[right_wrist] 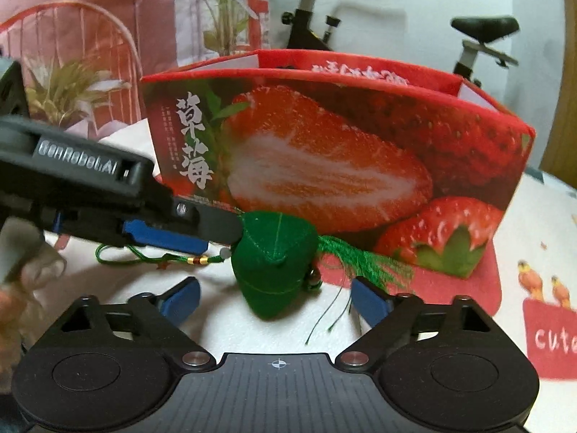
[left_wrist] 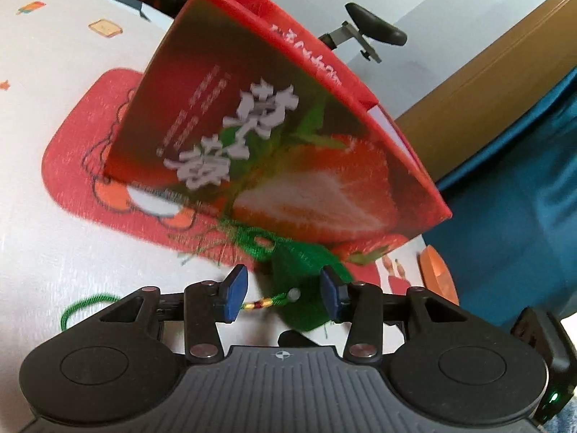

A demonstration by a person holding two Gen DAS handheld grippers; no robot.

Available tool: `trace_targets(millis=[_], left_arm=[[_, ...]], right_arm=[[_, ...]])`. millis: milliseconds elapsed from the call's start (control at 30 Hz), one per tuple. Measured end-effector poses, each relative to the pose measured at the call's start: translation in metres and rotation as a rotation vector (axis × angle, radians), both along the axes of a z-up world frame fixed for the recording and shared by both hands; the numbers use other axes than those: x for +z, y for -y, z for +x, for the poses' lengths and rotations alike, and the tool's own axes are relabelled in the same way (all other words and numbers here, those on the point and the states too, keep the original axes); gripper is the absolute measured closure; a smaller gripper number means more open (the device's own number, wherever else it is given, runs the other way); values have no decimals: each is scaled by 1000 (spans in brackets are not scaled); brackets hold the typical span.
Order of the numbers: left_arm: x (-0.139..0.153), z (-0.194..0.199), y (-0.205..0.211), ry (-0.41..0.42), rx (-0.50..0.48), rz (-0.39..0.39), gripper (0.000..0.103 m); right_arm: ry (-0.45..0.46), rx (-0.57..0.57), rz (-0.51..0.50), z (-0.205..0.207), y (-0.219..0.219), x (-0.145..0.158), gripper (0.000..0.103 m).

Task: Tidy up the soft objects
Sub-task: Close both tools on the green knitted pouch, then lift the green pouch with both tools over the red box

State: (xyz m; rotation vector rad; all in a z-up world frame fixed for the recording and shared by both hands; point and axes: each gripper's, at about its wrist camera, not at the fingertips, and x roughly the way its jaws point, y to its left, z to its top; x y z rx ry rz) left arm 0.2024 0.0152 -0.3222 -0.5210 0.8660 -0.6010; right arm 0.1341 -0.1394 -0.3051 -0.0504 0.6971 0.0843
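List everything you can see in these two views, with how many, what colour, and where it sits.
Stuffed charm: one, green with tassel and cord, on the bedsheet in front of the box.
Strawberry box: one, red, open-topped, standing on the sheet.
Bedsheet: one, white with red cartoon prints, under everything.
Exercise bike: one, black, behind the box.
Left gripper: black, blue pads, at the charm's cord end.
Right gripper: black, blue pads, open astride the charm.

Both views are angled downward, close in; green pouch (left_wrist: 306, 270) (right_wrist: 274, 252) and strawberry box (left_wrist: 274, 137) (right_wrist: 335, 155) are shared at 12 o'clock.
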Motion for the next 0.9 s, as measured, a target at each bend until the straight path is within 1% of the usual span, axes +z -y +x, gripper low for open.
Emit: trace_targets(millis=[33, 133, 200, 267, 333, 400, 500, 600, 667, 800, 900], left_arm=[[1, 2, -2, 5, 0, -5, 57], [6, 9, -3, 14, -9, -24, 57], [7, 14, 0, 14, -21, -29, 57], [5, 17, 6, 2, -47, -29, 57], [2, 15, 12, -6, -67, -34, 57], [2, 13, 15, -6, -64, -37, 57], [9, 7, 17, 10, -65, -35, 57], [29, 0, 18, 52, -65, -24, 57], [49, -6, 19, 89, -57, -29, 57], [98, -11, 21, 198, -62, -21, 57], [139, -15, 22, 282, -63, -40, 57]], right_arm=[[8, 11, -11, 1, -1, 1, 21], [17, 38, -15, 6, -1, 2, 31], [11, 49, -4, 9, 0, 3, 45], [2, 62, 0, 12, 0, 2, 52], [2, 65, -6, 11, -1, 3, 54], [6, 70, -1, 9, 0, 5, 56], [33, 82, 9, 3, 1, 15, 56], [81, 97, 26, -4, 4, 35, 57], [120, 108, 41, -5, 7, 54, 57], [190, 118, 112, -4, 19, 101, 57], [264, 147, 116, -10, 24, 137, 57]])
